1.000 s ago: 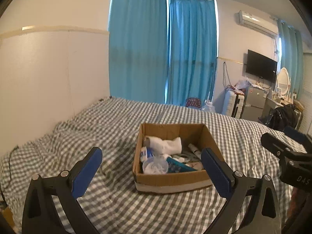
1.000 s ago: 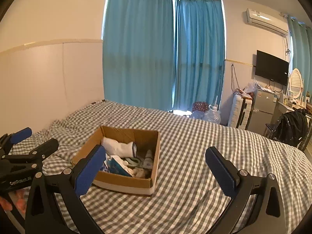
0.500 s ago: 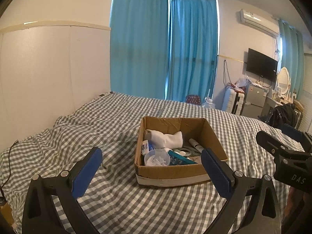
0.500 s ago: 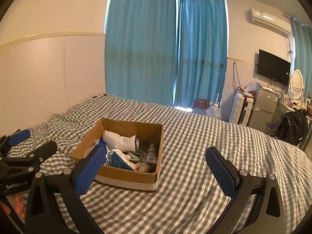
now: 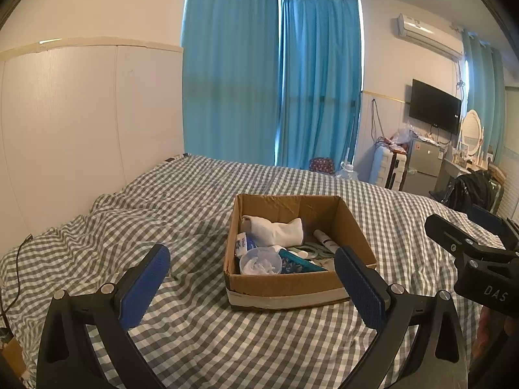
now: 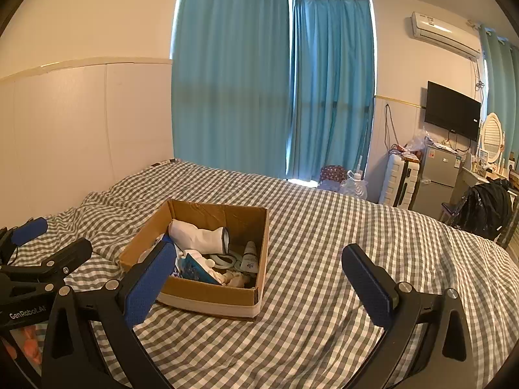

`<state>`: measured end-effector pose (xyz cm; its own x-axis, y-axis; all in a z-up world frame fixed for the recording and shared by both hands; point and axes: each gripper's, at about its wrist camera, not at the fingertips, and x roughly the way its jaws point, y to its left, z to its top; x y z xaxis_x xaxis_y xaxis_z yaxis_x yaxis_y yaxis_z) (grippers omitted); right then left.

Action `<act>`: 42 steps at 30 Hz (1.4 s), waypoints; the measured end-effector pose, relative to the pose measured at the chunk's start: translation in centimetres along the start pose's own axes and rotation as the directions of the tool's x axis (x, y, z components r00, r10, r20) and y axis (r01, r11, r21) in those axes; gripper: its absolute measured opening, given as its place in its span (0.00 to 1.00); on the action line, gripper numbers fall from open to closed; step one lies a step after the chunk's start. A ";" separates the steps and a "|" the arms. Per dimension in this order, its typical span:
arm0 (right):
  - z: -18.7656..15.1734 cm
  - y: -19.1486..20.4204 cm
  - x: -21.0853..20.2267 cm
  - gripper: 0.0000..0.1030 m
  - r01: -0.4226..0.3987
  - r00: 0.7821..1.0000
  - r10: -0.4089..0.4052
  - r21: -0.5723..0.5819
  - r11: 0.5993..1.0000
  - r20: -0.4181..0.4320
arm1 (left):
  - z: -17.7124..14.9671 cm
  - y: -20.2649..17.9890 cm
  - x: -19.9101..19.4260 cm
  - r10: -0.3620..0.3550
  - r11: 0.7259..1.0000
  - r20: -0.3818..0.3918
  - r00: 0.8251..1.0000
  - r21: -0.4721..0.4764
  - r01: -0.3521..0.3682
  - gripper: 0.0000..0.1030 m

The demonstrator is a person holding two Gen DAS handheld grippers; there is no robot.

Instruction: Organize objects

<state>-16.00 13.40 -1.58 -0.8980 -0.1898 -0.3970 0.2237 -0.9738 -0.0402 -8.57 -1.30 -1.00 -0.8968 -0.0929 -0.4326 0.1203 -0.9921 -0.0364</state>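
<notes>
An open cardboard box (image 5: 282,287) stands on the checked bed; it also shows in the right wrist view (image 6: 207,295). Inside lie a rolled white sock (image 5: 275,230), a clear plastic tub (image 5: 261,261), a blue packet (image 5: 300,264), a white tube (image 5: 324,236) and other small items. In the right wrist view the sock (image 6: 198,236) and a small white bottle (image 6: 249,256) show. My left gripper (image 5: 251,275) is open and empty, held short of the box's near wall. My right gripper (image 6: 259,275) is open and empty, to the right of the box.
The grey checked bedcover (image 5: 162,214) is rumpled at the left by the white wall panel. Blue curtains (image 5: 272,81) hang behind the bed. A suitcase (image 6: 400,178), small fridge (image 6: 438,178), wall TV and black backpack (image 6: 486,210) stand at the right beyond the bed.
Both views have tilted up slightly and the box sits a little lower and closer in frame. Both grippers stay open and empty. The box and its contents have not moved.
</notes>
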 end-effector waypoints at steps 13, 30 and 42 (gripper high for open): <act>0.0 0.1 0.1 1.00 0.004 1.000 -0.004 -0.001 1.000 -0.005 | -0.2 -0.4 0.0 -0.004 1.000 -0.006 1.000 0.012 0.004 1.00; -0.2 -0.1 -0.1 1.00 0.003 1.000 -0.003 0.002 1.000 -0.003 | -0.2 -0.8 -0.2 -0.006 1.000 -0.009 1.000 0.018 0.006 1.00; -0.2 -0.1 -0.1 1.00 0.003 1.000 -0.003 0.002 1.000 -0.004 | -0.3 -0.8 -0.3 -0.005 1.000 -0.011 1.000 0.016 0.005 1.00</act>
<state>-15.88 13.49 -1.76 -0.8971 -0.1865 -0.4005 0.2204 -0.9746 -0.0398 -8.28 -0.46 -1.14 -0.8926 -0.0870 -0.4424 0.1090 -0.9937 -0.0244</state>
